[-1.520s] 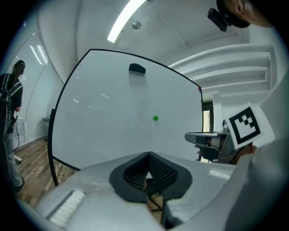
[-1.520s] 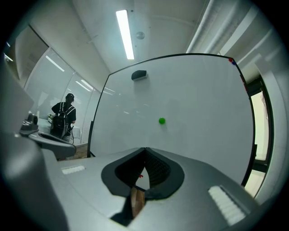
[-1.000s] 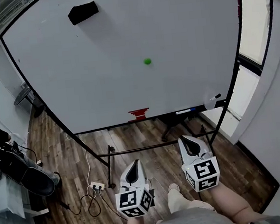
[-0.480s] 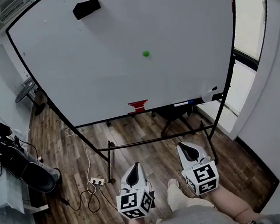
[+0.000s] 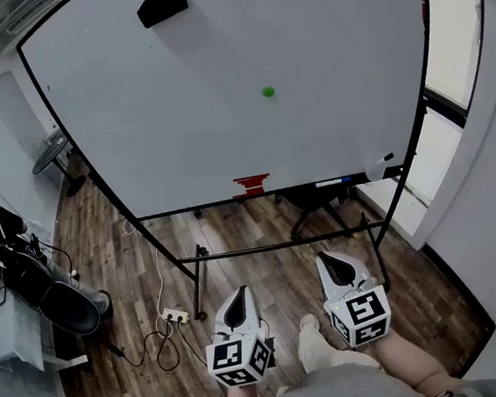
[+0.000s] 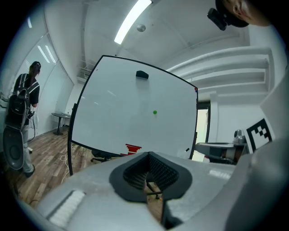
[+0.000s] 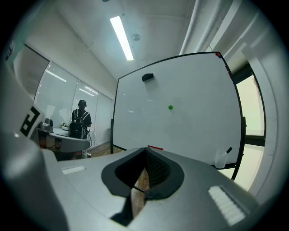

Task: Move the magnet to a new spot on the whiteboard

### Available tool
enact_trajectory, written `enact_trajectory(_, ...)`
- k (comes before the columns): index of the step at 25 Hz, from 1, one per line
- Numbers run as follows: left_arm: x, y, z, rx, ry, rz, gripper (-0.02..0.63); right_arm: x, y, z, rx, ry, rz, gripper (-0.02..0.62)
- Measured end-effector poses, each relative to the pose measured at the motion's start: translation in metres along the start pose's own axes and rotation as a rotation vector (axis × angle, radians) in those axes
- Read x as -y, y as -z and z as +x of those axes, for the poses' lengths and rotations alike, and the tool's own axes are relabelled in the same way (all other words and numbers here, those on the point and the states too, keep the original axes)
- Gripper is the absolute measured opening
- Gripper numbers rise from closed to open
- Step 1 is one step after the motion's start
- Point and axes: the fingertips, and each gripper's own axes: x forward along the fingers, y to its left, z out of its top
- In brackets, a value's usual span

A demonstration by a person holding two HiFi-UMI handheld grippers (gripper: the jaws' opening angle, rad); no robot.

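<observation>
Small green round magnet (image 5: 268, 92) sits right of centre on the white whiteboard (image 5: 177, 112). My left gripper (image 5: 235, 302) and right gripper (image 5: 335, 266) hang well short, jaws together, empty. Only the gripper views catch a backpacked person (image 7: 81, 119).

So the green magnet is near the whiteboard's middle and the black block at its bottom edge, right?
No. The head view shows the black block near the top edge of the whiteboard, not the bottom. The green magnet is near the middle.

Both lower, nearer the person — left tool (image 5: 238, 294), right tool (image 5: 329, 259).
</observation>
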Motion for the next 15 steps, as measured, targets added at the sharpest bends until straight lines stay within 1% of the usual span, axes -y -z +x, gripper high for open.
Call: enact_trajectory(15,-0.009,0.0,0.015,-0.015,0.005,0.0,0.005,0.003,-0.001,0.014,0.004,-0.017,-0.011,0.0)
